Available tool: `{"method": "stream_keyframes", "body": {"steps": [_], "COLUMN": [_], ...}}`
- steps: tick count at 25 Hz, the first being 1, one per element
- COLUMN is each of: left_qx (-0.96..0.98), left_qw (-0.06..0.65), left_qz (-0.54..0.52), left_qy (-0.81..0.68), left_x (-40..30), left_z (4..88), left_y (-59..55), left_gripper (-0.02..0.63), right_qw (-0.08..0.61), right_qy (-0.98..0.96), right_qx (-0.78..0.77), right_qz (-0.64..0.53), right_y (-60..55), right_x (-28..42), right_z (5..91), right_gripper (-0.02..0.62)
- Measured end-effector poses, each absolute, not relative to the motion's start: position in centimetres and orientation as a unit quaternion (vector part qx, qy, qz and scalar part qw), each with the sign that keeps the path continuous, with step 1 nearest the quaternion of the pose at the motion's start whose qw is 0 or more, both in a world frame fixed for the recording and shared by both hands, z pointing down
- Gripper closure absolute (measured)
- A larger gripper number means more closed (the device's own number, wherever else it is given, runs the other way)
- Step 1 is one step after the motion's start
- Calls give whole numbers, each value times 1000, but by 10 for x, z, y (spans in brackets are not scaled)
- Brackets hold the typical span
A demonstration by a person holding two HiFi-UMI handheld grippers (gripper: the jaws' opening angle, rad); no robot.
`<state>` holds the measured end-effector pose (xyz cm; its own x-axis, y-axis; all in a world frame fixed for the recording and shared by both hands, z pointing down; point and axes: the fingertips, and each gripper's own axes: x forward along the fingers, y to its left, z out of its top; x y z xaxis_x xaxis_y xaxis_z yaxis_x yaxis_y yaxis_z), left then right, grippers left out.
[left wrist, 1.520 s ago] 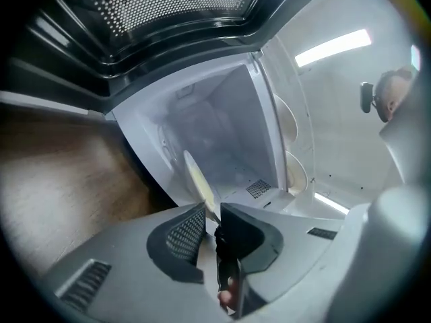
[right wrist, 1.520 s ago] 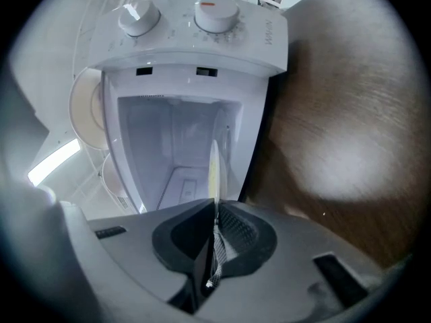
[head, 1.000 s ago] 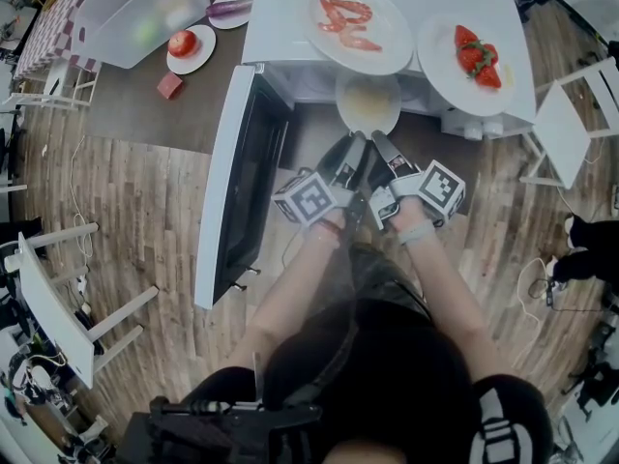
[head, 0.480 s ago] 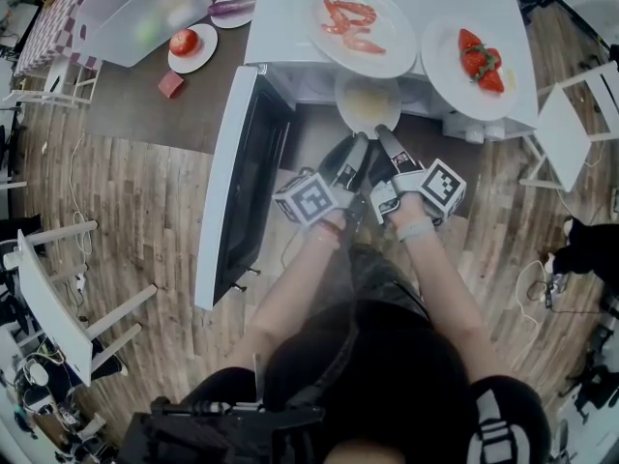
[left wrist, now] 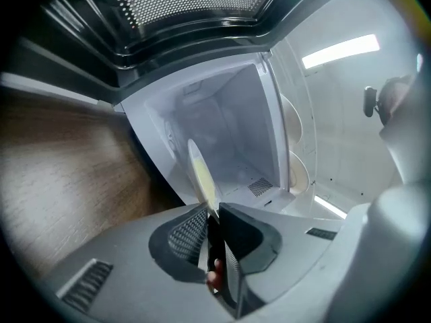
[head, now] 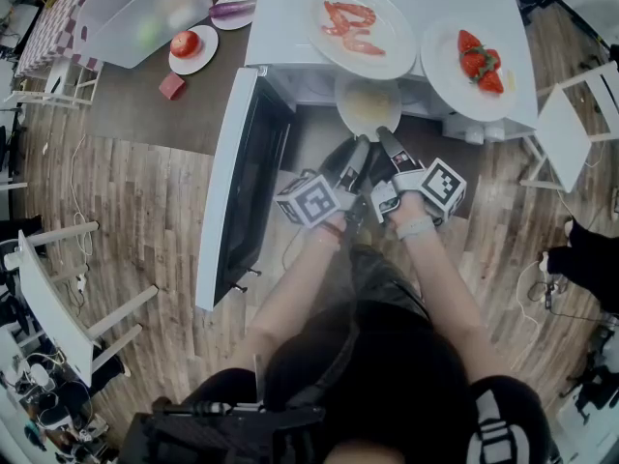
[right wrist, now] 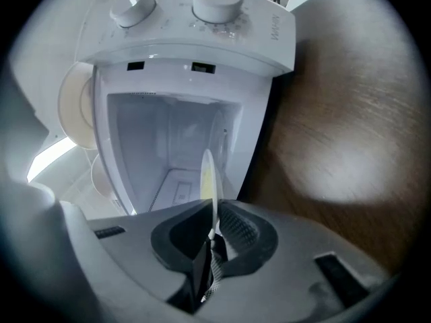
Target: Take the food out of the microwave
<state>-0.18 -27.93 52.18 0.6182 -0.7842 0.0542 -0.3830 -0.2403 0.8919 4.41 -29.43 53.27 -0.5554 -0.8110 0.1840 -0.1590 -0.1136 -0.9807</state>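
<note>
Far left: a white chair (head: pixel 58 307) stands on the wood floor (head: pixel 145 211), well apart from your hands.
Table, upper left: the table (head: pixel 126 114) carries a clear bin (head: pixel 145 13), a small plate (head: pixel 198 61) with a tomato (head: pixel 184 43), a red block (head: pixel 172 86) just beside that plate, and a second plate with a purple vegetable (head: pixel 230 9).
Door: the door (head: pixel 232 191) of the microwave stands open, swung out to your left.
Microwave: the microwave (head: pixel 290 8) faces you with its white cavity lit. Two dials (right wrist: pixel 217 2) show on its panel in the right gripper view.
Left tongs: your left tongs (head: pixel 356 146) point level at the cavity. Their jaws stand narrow, pinched on the near rim of the plate, and have just been opening slightly with the rim between them (left wrist: pixel 212 210).
Plate of yellow food: the plate of yellow food (head: pixel 368 104) sits at the mouth of the microwave. Its far edge is under the housing in the head view. Both gripper views show it edge-on before the cavity (left wrist: pixel 201 173) (right wrist: pixel 208 177).
Right tongs: your right tongs (head: pixel 385 138) sit just beside the left pair. Their jaws are narrow, clamped on the same near rim, and have just been closing on it (right wrist: pixel 214 210).
Microwave top: a large plate (head: pixel 387 56) holds red strips of food. To its right, a plate (head: pixel 450 75) holds strawberries (head: pixel 481 61).
Far right: another white chair (head: pixel 571 124) stands beside the microwave.
</note>
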Motion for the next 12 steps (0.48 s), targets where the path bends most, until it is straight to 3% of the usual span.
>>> {"method": "stream_keyframes", "body": {"steps": [12], "left_qx": [770], "left_qw": [475], "left_qz": [-200], "left_qy": [-376], "left_x": [3], "left_z": [516], "left_y": [-272], "left_gripper": [546], "right_qw": [268], "right_qy": [609], "right_qx": [-389], "right_qz": [-637], "right_y": [-286], "right_x": [50], "right_z": [528], "right_gripper": [563]}}
